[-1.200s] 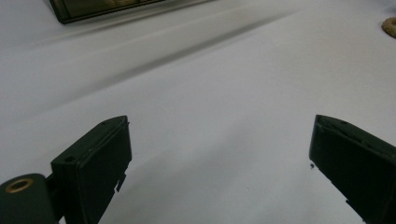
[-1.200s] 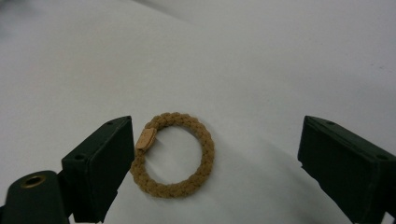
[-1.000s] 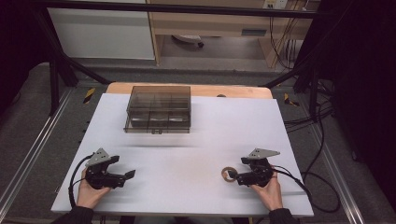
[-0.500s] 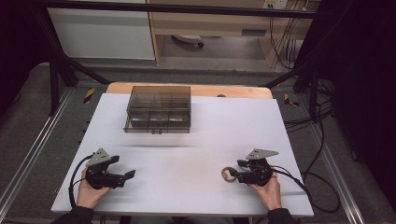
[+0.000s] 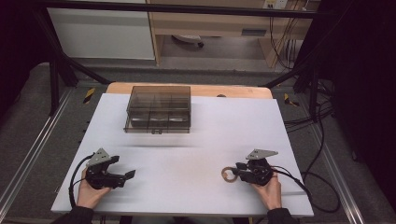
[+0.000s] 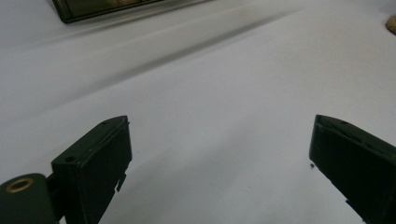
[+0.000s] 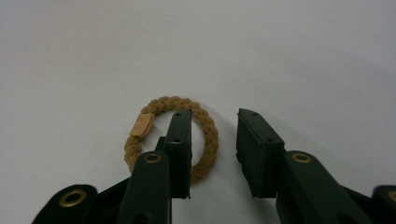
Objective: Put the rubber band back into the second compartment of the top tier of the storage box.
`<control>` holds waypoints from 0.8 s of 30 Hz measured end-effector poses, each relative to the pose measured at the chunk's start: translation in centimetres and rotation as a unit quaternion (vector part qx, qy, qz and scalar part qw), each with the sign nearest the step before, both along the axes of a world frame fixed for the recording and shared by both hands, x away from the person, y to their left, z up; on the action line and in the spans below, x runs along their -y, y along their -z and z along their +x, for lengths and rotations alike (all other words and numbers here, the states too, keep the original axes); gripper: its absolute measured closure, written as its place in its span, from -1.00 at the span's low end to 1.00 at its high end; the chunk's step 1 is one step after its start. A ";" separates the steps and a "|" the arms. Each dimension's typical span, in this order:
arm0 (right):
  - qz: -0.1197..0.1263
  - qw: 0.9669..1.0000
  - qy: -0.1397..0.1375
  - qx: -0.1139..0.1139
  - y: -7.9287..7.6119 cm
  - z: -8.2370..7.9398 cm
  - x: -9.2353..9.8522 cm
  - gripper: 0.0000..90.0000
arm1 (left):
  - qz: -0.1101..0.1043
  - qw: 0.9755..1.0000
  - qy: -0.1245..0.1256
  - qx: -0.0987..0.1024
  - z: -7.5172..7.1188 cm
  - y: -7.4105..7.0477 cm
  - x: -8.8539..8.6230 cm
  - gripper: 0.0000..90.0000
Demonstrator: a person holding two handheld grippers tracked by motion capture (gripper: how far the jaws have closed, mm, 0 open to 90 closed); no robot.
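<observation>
Right gripper first: its two black jaws have just been closing and now stand narrow, one jaw planted inside the hair tie, the other outside it, with the tie's rope passing through the gap. The pads do not yet pinch it; there is daylight between the outer jaw and the rope. The hair tie is one tan ring of braided, knobbly elastic, round in shape, with a small smooth tag of lighter tan at about ten o'clock on the ring; any writing on that tag is too small to read. Brass-coloured eyelets sit in the jaw arms, three of them in the right gripper view.

In the high view the hair tie lies flat on the white table, at nine o'clock from the right gripper, touching its tips.

Over to the left gripper: jaws spread wide, nothing between them but bare, matt white table. One brass eyelet shows on it.

Further out, at twelve o'clock across the table, one smoky see-through plastic box stands, rectangular, lid down, divided into compartments inside. No label readable on it.
</observation>
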State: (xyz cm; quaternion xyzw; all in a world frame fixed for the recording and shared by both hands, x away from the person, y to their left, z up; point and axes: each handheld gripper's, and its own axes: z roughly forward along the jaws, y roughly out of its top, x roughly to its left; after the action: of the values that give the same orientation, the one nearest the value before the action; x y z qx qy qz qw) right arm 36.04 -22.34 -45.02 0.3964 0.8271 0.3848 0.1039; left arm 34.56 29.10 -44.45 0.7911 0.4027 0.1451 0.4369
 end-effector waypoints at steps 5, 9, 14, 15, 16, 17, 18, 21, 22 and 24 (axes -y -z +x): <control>-0.003 1.000 -0.001 -0.004 0.0 0.0 0.0 0.62 | 0.000 1.000 0.000 0.000 0.0 0.0 0.0 -0.89; -0.005 1.000 -0.002 -0.010 0.0 0.0 0.0 0.69 | 0.001 1.000 0.000 -0.001 0.0 0.0 0.0 -0.89; -0.008 1.000 -0.002 -0.013 0.1 0.0 -0.1 0.75 | 0.000 1.000 0.000 0.000 0.0 0.0 0.0 -0.89; -0.008 1.000 -0.002 -0.013 0.1 0.0 -0.1 0.75 | 0.000 1.000 0.000 0.000 0.0 0.0 0.0 -0.89; -0.008 1.000 -0.002 -0.014 0.1 0.0 -0.1 0.76 | 0.000 1.000 0.000 0.000 0.0 0.0 0.0 -0.89; -0.008 1.000 -0.001 -0.016 0.1 0.0 -0.1 0.78 | 0.000 1.000 -0.001 0.000 0.0 0.0 0.0 -0.89; -0.008 1.000 0.000 -0.016 0.1 0.0 -0.1 0.79 | 0.000 1.000 0.000 0.000 0.0 0.0 0.0 -0.89; -0.007 1.000 0.002 -0.020 0.1 0.0 -0.1 0.82 | 0.001 1.000 0.000 0.000 0.0 0.0 0.0 -0.89; -0.007 1.000 0.002 -0.019 0.1 0.0 -0.1 0.83 | 0.001 1.000 0.000 0.000 0.0 0.0 0.0 -0.89; -0.006 1.000 0.004 -0.021 0.1 0.0 -0.1 0.85 | 0.000 1.000 -0.001 0.000 0.0 0.0 0.0 -0.89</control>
State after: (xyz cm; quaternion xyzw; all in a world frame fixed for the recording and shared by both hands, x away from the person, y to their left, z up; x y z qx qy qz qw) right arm 36.05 -22.26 -45.11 0.4066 0.8297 0.3715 0.0906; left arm 34.58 29.11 -44.47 0.7910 0.4034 0.1455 0.4363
